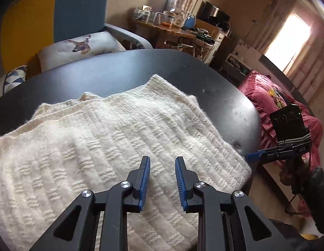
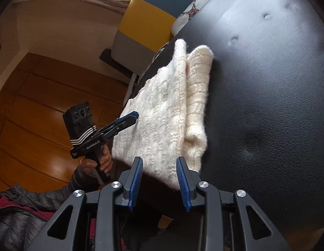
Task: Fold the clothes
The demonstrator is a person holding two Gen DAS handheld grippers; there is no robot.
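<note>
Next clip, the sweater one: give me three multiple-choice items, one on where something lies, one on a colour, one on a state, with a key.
1. Where does the sweater lie?
A. on the wooden floor
B. on the black table
C. on the red bedding

2. What colour are the pads on the left claw?
A. blue
B. green
C. white

3. How does the right claw stand?
A. shut on the sweater
B. shut on nothing
C. open

Key: 1 B, the knit rests on the dark tabletop; 2 A, blue ribbed pads line both fingers; 3 C, a clear gap separates its fingers, which clamp nothing.
</note>
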